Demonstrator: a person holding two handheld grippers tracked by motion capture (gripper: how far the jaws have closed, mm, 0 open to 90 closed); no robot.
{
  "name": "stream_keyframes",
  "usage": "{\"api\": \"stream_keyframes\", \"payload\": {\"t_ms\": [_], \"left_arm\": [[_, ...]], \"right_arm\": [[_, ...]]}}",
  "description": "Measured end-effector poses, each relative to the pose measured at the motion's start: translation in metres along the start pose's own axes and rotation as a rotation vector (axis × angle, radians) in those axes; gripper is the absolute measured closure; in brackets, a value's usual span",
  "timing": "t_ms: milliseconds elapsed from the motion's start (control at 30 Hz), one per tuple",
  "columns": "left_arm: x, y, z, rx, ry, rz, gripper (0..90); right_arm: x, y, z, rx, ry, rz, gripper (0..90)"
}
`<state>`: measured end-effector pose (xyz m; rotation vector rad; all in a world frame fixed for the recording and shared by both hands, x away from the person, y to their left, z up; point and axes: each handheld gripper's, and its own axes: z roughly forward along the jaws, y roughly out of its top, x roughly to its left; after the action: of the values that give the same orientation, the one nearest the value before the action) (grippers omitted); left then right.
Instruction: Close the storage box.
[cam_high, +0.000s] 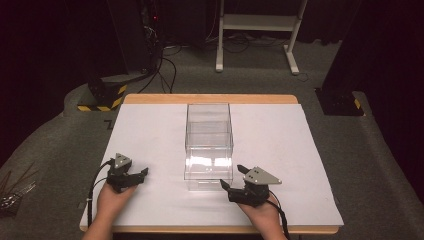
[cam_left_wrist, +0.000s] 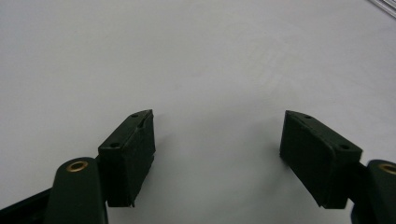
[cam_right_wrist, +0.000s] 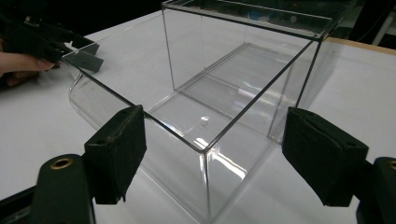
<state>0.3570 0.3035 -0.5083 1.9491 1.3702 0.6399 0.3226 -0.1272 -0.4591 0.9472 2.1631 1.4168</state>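
Across the middle of the high view lies the worktop (cam_high: 150, 135), a wooden-edged board covered by a white sheet, standing on grey carpet with dark equipment, cables and a white frame beyond its far edge. At its centre sits a clear plastic box (cam_high: 209, 146) — open-topped, long from front to back, its near end close to the person's side of the worktop. Through its walls the white sheet shows, and glare marks its floor.

To the left of the box, well apart from it, the left hand-held gripper (cam_high: 141, 174) rests low over the sheet in the person's left hand (cam_high: 114, 199), with a grey three-cornered plate on top and a cable trailing back along the forearm. Its jaws stand wide apart with nothing between them; in the left gripper view the two black pads (cam_left_wrist: 130, 156) frame bare white sheet.

Just beside the near right corner of the box sits the right hand-held gripper (cam_high: 232, 177), held in the right hand (cam_high: 262, 212) and angled toward the box. Its jaws are also spread wide — in the right gripper view, the near corner of the clear plastic box (cam_right_wrist: 205, 149) lies between and beyond the pads (cam_right_wrist: 116, 151), and none of them appears to touch it. Farther off in that view, at upper left, the other hand and its gripper appear.
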Motion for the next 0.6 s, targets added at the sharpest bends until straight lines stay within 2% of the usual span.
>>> {"api": "stream_keyframes", "payload": {"t_ms": [167,267,600], "left_arm": [[0.000,0.000,-0.001,0.002,0.004,0.006,26.7],[-0.001,0.000,0.000,-0.001,0.006,0.003,26.7],[0.000,0.000,0.000,0.000,0.003,0.004,26.7]], "right_arm": [[-0.005,0.001,0.005,-0.001,-0.004,0.016,22.6],[-0.004,-0.001,0.004,0.004,-0.009,0.000,23.9],[0.000,-0.009,0.003,0.030,-0.017,-0.007,27.8]]}}
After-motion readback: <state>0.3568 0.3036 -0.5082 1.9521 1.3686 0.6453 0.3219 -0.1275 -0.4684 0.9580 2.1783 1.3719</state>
